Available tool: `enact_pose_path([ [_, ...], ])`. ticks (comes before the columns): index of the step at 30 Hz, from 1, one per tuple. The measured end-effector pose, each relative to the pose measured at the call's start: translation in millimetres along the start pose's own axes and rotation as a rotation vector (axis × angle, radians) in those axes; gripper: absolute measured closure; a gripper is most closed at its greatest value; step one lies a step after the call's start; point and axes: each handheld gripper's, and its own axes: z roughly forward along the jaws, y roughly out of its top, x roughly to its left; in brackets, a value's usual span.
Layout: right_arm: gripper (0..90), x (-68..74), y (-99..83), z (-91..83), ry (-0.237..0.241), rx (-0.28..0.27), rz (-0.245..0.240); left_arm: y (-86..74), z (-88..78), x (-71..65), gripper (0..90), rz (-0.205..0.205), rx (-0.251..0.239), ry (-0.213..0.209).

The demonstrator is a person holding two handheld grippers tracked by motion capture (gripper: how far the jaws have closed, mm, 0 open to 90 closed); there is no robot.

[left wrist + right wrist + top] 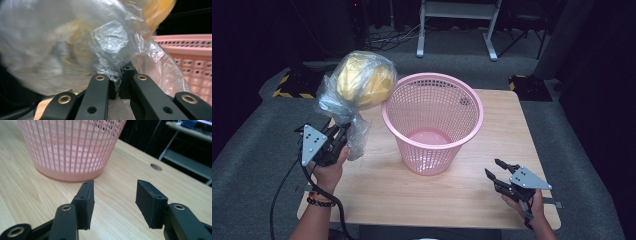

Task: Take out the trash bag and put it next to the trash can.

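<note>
Right gripper [495, 168] near the table's [422, 200] front right corner, low over the wood, jaws apart with nothing between them. Left gripper [343, 131] at the left edge, jaws clamped tight on the twisted neck of a clear bag [349, 100]. Bag raised, yellow ball [362, 82] inside, touching the rim of the pink basket [432, 120] at mid-table.

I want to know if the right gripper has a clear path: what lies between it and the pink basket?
Nothing: bare wooden table runs from the open right gripper to the basket, as the right gripper view shows.
</note>
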Motion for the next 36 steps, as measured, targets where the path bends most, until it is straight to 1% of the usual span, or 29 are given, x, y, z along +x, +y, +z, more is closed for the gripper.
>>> enact_pose_path([
  [1, 47.3, -2.5, -3.5, -0.9, 0.009, 0.018, 0.013, -2.9, 6.5, 3.1, 86.9, -0.014, 0.032, 0.003],
  [2, 46.5, -3.1, -4.6, -1.0, 0.01, 0.027, 0.014, -2.9, 6.5, 3.1, 86.9, -0.014, 0.032, 0.003],
  [3, 45.8, -3.8, -6.0, -1.1, 0.011, 0.037, 0.015, -7.3, 13.7, 7.0, 86.9, -0.031, 0.069, -0.003],
  [4, 45.5, -4.7, -7.2, -1.3, 0.015, 0.045, 0.019, -7.3, 13.7, 7.0, 86.9, -0.031, 0.069, -0.003],
  [5, 44.9, -5.7, -8.2, -1.4, 0.018, 0.048, 0.024, -12.6, 20.6, 10.1, 86.9, -0.033, 0.105, -0.011],
  [6, 44.9, -5.7, -8.2, -1.4, 0.018, 0.048, 0.024, -12.6, 20.6, 10.1, 86.9, -0.033, 0.105, -0.011],
  [7, 44.6, -7.3, -10.0, -2.0, 0.016, 0.058, 0.035, -16.1, 24.4, 11.8, 86.8, -0.037, 0.13, -0.016],
  [8, 44.6, -8.1, -10.5, -2.1, 0.017, 0.059, 0.035, -21.6, 29.5, 14.4, 86.8, -0.051, 0.165, -0.037],
  [9, 44.6, -8.1, -10.5, -2.1, 0.017, 0.059, 0.035, -21.6, 29.5, 14.4, 86.8, -0.051, 0.165, -0.037],
  [12, 44.6, -10.5, -13.0, -1.8, 0.019, 0.064, 0.049, -32.1, 37.6, 15.8, 86.8, -0.063, 0.211, -0.052],
  [15, 44.5, -12.1, -15.9, -0.5, 0.018, 0.079, 0.054, -38.8, 45.1, 14.8, 86.7, -0.064, 0.241, -0.063],
  [17, 44.5, -12.8, -16.8, 0.0, 0.017, 0.079, 0.054, -41.1, 50.2, 14.4, 86.7, -0.064, 0.249, -0.067],
  [18, 44.5, -13.4, -17.5, 0.1, 0.016, 0.083, 0.056, -43.8, 56.5, 15.1, 86.6, -0.082, 0.257, -0.077],
  [19, 44.5, -13.4, -17.5, 0.1, 0.016, 0.083, 0.056, -43.8, 56.5, 15.1, 86.6, -0.082, 0.257, -0.077],
  [21, 44.4, -14.1, -18.8, 0.4, 0.012, 0.088, 0.059, -49.2, 67.3, 14.8, 86.4, -0.085, 0.28, -0.088],
  [22, 44.4, -14.1, -18.8, 0.4, 0.012, 0.088, 0.059, -49.2, 67.3, 14.8, 86.2, -0.085, 0.28, -0.088],
  [24, 44.5, -15.1, -20.6, 0.5, 0.009, 0.093, 0.061, -54.5, 75.8, 12.9, 84.4, -0.077, 0.325, -0.096],
  [25, 44.5, -15.1, -20.6, 0.5, 0.009, 0.093, 0.061, -54.5, 75.8, 12.9, 80.0, -0.077, 0.325, -0.096],
  [26, 44.4, -15.7, -22.2, 0.7, 0.01, 0.102, 0.061, -55.8, 77.8, 12.2, 72.9, -0.09, 0.346, -0.096],
  [27, 44.4, -15.7, -22.2, 0.7, 0.01, 0.102, 0.061, -56.1, 78.4, 11.8, 72.9, -0.105, 0.361, -0.092],
  [28, 44.4, -15.8, -22.8, 0.6, 0.012, 0.104, 0.064, -55.6, 78.3, 12.3, 67.9, -0.11, 0.374, -0.091],
  [29, 44.4, -16.1, -23.4, 0.7, 0.011, 0.106, 0.063, -54.8, 77.6, 12.4, 60.1, -0.116, 0.385, -0.084],
  [30, 44.4, -16.4, -23.8, 0.7, 0.011, 0.108, 0.062, -53.3, 76.7, 13.6, 52.9, -0.125, 0.401, -0.091],
  [31, 44.4, -16.9, -24.5, 1.0, 0.012, 0.109, 0.067, -51.5, 75.4, 15.1, 43.6, -0.129, 0.421, -0.109],
  [32, 44.4, -16.9, -24.5, 1.0, 0.012, 0.109, 0.067, -51.5, 75.4, 15.1, 39.9, -0.129, 0.421, -0.109],
  [33, 44.4, -17.0, -24.7, 1.3, 0.01, 0.113, 0.065, -48.0, 72.3, 15.9, 34.3, -0.125, 0.454, -0.117],
  [34, 44.4, -17.0, -24.7, 1.3, 0.01, 0.113, 0.065, -48.0, 72.3, 15.9, 29.7, -0.125, 0.454, -0.117],
  [35, 44.4, -16.9, -24.6, 1.2, 0.012, 0.114, 0.066, -45.3, 70.1, 15.5, 29.7, -0.117, 0.487, -0.131],
  [36, 44.2, -16.9, -24.3, 0.9, 0.012, 0.116, 0.064, -43.3, 67.6, 14.2, 25.6, -0.099, 0.513, -0.127],
])
